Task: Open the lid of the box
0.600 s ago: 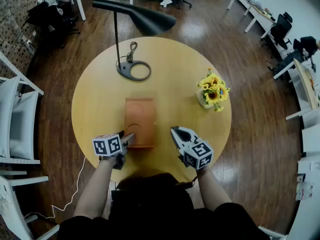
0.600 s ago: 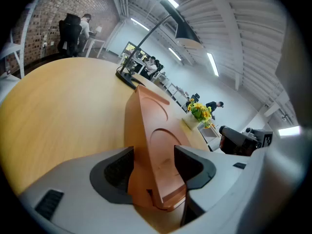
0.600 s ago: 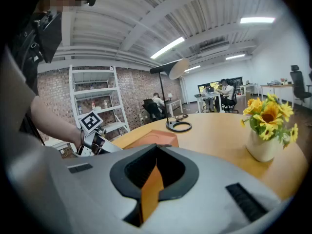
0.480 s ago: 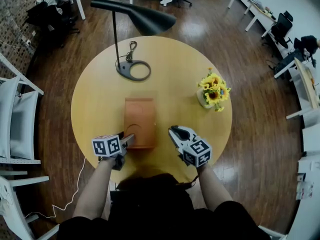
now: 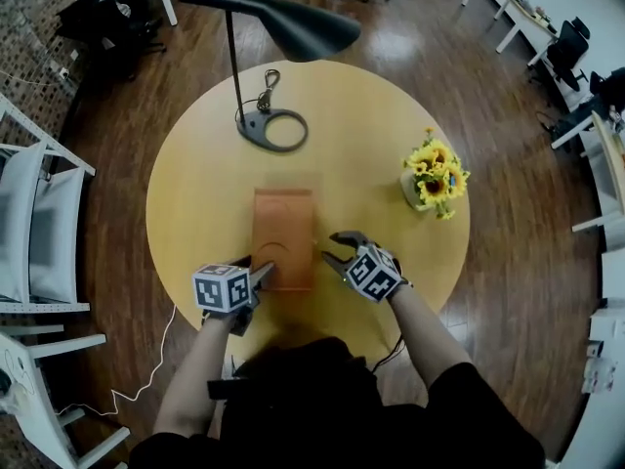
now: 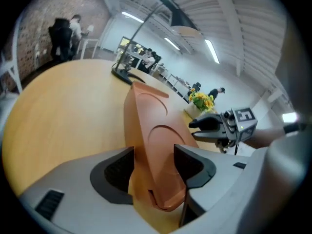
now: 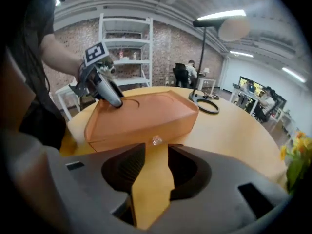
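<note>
An orange box (image 5: 284, 225) lies shut on the round wooden table (image 5: 195, 184), its long side pointing away from me. My left gripper (image 5: 251, 269) is at its near left corner. In the left gripper view that corner (image 6: 155, 145) stands between the wide-spread jaws of the left gripper (image 6: 153, 167); one finger is over the lid, the other outside the left wall. My right gripper (image 5: 334, 248) is open and empty beside the box's right wall. In the right gripper view its jaws face a small clear knob (image 7: 156, 140) on that wall (image 7: 146, 130).
A black desk lamp stands beyond the box, with its ring base (image 5: 274, 130) and shade (image 5: 293, 22). A vase of sunflowers (image 5: 436, 178) is at the table's right. White chairs (image 5: 39, 223) stand to the left, and a white cable (image 5: 146, 360) lies on the floor.
My right gripper has moved left and forward, up to the box's right side. The left gripper has stayed at the near left corner. The box has not moved.
</note>
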`<action>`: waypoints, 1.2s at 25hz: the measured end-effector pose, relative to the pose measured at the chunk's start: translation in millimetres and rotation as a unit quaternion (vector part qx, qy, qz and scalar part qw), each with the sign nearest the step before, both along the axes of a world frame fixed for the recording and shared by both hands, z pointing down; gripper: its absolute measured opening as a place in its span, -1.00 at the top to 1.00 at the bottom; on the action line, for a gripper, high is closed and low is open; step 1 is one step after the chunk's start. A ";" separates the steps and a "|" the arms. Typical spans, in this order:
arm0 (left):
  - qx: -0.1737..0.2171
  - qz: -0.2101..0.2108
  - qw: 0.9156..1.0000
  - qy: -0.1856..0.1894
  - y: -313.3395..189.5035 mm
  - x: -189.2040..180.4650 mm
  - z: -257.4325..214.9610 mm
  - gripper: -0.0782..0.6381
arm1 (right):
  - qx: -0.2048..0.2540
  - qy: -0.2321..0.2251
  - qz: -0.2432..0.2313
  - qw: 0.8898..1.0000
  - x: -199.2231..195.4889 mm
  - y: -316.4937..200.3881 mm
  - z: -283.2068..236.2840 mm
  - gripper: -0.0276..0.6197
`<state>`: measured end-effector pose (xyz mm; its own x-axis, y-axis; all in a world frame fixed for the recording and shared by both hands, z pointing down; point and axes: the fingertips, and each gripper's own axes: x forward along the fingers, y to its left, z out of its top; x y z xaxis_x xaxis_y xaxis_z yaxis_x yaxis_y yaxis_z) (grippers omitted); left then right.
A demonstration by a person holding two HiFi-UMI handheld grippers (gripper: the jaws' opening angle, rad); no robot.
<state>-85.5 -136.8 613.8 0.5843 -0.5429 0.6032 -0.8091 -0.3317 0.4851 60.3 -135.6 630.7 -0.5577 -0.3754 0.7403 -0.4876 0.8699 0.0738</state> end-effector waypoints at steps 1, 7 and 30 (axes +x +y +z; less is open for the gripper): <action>0.015 0.012 1.000 -0.021 0.6 2.3 -3.0 0.11 | 0.002 0.018 -0.019 1.000 -3.4 -3.6 4.0 0.45; -0.007 -0.002 1.000 -0.004 5.0 3.0 0.9 0.11 | 0.004 0.088 -0.100 0.991 -16.4 -16.4 20.2 0.45; 0.003 -0.013 1.000 -0.026 3.6 -0.2 0.2 0.11 | 0.022 0.145 -0.140 0.979 25.5 -13.0 37.0 0.68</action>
<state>-85.7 -133.2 614.0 0.5380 -0.5611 0.6291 -0.8414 -0.3125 0.4409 85.8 -148.6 667.7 -0.4130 -0.2735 0.8687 -0.1834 0.9593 0.2149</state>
